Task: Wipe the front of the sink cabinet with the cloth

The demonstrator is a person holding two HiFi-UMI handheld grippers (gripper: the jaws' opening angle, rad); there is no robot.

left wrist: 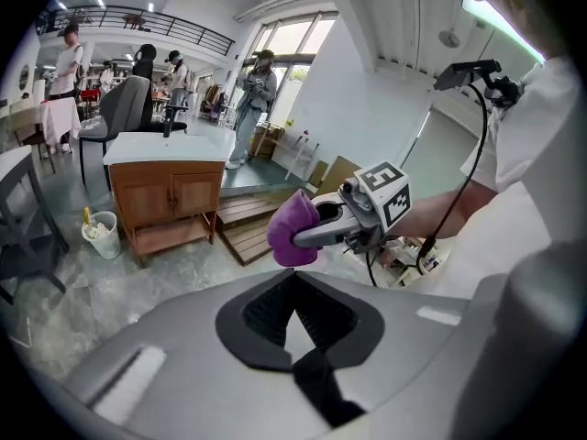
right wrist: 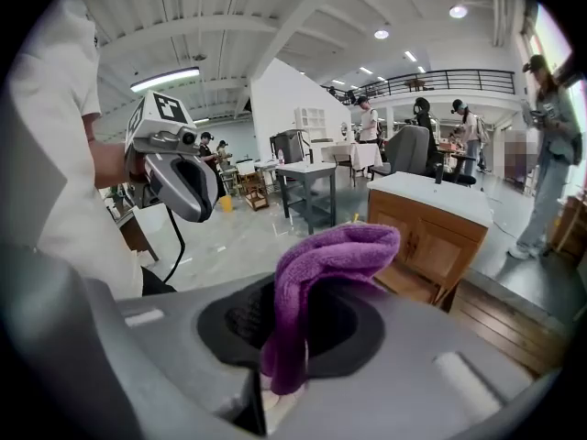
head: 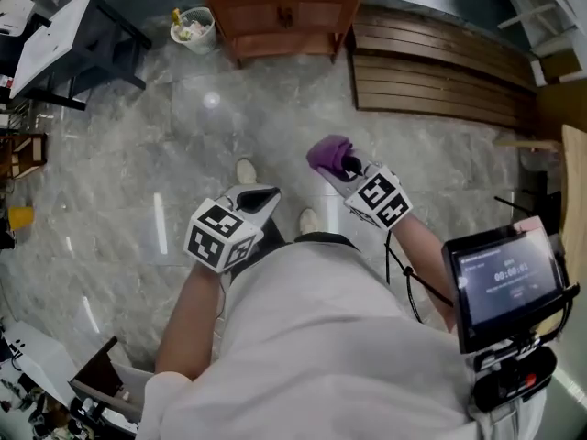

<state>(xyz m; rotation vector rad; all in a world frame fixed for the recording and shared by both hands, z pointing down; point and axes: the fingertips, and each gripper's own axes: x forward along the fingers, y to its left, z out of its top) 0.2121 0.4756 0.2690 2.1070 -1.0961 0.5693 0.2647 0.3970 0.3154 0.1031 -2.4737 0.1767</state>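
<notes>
White-shirted torso (head: 312, 337) fills the foreground; the person stands on the grey marble floor (head: 138, 172). Left gripper (head: 260, 193): fingers closed on nothing, held idle near the waist. Brown wooden sink cabinet with white top (head: 284, 16) stands well ahead, its front out of reach. Right gripper (head: 347, 168): fingers clamped on the folded purple terry cloth (head: 328, 154), which bunches forward as a wiping pad. Judgement: approach pending, wiping not yet begun.
</notes>
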